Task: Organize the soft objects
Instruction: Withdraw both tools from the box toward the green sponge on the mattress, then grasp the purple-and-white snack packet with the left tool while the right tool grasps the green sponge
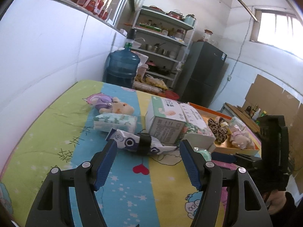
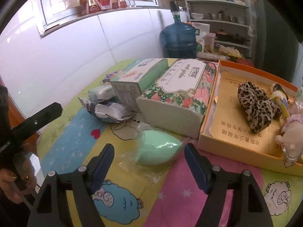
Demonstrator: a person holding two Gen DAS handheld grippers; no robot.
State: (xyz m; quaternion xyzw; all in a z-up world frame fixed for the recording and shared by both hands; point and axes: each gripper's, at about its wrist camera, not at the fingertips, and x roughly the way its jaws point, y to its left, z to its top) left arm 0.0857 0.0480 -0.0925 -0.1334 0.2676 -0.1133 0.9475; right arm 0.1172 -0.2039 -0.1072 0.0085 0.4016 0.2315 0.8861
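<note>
My left gripper (image 1: 148,143) is open above the cartoon-print sheet (image 1: 75,132), its tips just short of a crumpled white-and-blue packet (image 1: 130,142) with a black band. Behind it lie a green tissue pack (image 1: 115,122) and a purple-and-beige plush toy (image 1: 113,106). My right gripper (image 2: 149,148) is open, with a mint-green sponge (image 2: 159,151) in clear wrap lying between its tips, unpressed. An orange box (image 2: 208,132) at the right holds a leopard scrunchie (image 2: 255,104), a yellow tube (image 2: 280,98) and a pink plush (image 2: 291,132).
A white-green carton (image 2: 136,77) and a floral tissue pack (image 2: 180,87) stand between the packet and the orange box. A blue water jug (image 1: 123,64), a shelf rack (image 1: 161,43) and a dark fridge (image 1: 204,71) stand beyond. A white wall borders the left.
</note>
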